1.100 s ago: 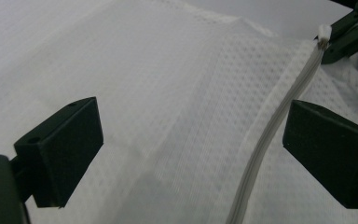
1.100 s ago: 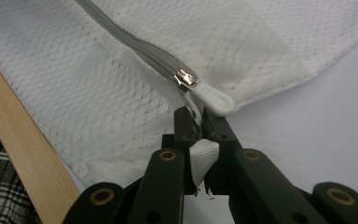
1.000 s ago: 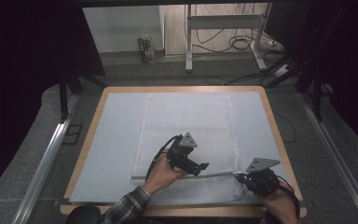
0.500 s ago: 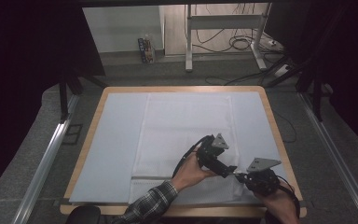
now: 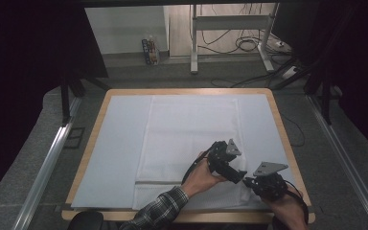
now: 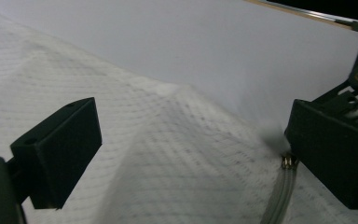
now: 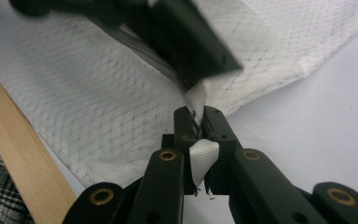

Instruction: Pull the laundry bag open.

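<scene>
A: Twice been over these shots now. Looking at a white mesh cloth (image 5: 191, 139), spread flat on the pale mat (image 5: 120, 143) over the wooden table (image 5: 281, 129), with its near edge down by the hands. Any guess how to handle?

B: Handles soft and floppy, going by the little tent lifted off the mat in the left gripper view. Probably weighs next to nothing. Won't break, and shouldn't slip much with that weave, but will likely sag and bunch wherever not held.

A: Grip points?

B: Already pinched near the front right corner by the right gripper (image 7: 196, 116): jaws together, clamped on a small fold of fabric, with a tuft poking out behind the pads. Left gripper (image 6: 191, 158) hanging just beside, jaws wide apart, gripping nothing, with cloth below. Best to take the hem by the zip (image 6: 279, 196), close to the first pinch, then pull apart to stretch.

A: Zip? So a bag, then? Anything inside?

B: Could well be a mesh bag. Lies dead flat, no bulge, so looks empty. Can't tell whether zipped shut. No other containers on the table.
</scene>
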`<control>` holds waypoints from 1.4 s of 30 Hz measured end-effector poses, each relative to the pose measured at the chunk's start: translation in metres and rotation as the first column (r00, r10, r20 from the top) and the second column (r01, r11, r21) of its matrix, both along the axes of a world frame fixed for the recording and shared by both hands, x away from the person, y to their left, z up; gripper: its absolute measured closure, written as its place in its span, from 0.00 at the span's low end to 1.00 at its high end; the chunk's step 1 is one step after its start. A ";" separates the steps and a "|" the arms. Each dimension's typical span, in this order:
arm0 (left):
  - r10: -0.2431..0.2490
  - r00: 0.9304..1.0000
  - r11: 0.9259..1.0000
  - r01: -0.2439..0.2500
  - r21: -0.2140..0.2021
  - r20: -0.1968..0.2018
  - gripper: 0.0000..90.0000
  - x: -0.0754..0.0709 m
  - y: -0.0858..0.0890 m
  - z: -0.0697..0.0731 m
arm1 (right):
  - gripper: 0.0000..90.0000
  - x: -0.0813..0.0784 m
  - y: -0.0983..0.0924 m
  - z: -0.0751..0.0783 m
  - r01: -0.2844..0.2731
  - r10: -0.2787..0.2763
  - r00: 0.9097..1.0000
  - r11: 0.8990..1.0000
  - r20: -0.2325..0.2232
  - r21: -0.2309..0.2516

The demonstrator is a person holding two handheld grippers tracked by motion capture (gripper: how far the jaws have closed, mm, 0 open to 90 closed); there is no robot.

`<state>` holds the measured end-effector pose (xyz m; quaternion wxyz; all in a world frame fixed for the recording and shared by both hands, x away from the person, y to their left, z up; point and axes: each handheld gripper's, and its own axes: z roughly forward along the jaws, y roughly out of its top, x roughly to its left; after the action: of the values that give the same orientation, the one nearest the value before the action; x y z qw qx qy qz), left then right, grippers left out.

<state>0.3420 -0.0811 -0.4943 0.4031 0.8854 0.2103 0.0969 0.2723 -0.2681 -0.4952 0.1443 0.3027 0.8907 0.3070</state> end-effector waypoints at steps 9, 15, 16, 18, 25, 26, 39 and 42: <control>-0.054 0.998 0.998 0.054 -0.021 -0.013 0.20 -0.006 0.021 0.004 | 0.94 0.000 -0.001 0.000 0.011 -0.010 1.000 1.000 0.015 -0.010; -0.114 0.991 0.991 0.109 -0.079 -0.070 0.39 -0.007 0.035 0.006 | 0.94 -0.001 0.000 0.001 0.004 -0.003 0.999 1.000 0.033 -0.025; -0.143 0.986 0.987 0.135 -0.090 -0.088 0.45 -0.007 0.037 0.006 | 0.94 -0.001 0.000 0.001 0.004 -0.003 0.999 1.000 0.035 -0.026; -0.163 0.979 0.982 0.150 -0.110 -0.118 0.53 -0.007 0.038 0.006 | 0.94 -0.001 0.000 0.001 0.001 0.000 0.999 1.000 0.037 -0.029; -0.226 0.957 0.972 0.209 -0.106 -0.184 0.83 -0.011 0.032 0.000 | 0.94 -0.001 0.001 0.001 0.001 0.000 0.999 0.999 0.047 -0.036; -0.236 0.951 0.970 0.217 -0.112 -0.198 0.85 -0.012 0.030 -0.001 | 0.94 -0.001 0.001 0.001 0.001 0.001 0.999 0.999 0.048 -0.038; -0.254 0.941 0.967 0.241 -0.084 -0.223 0.87 -0.015 0.023 -0.004 | 0.94 -0.002 0.001 0.002 -0.003 0.005 0.998 0.999 0.059 -0.041; -0.237 0.943 0.971 0.220 -0.097 -0.234 0.88 -0.015 0.021 -0.004 | 0.94 -0.002 0.001 0.002 -0.002 0.005 0.998 0.999 0.060 -0.042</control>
<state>0.3267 -0.0598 -0.4987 0.4134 0.8943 0.1573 -0.0674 0.2702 -0.2670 -0.4934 0.1767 0.2886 0.8927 0.2976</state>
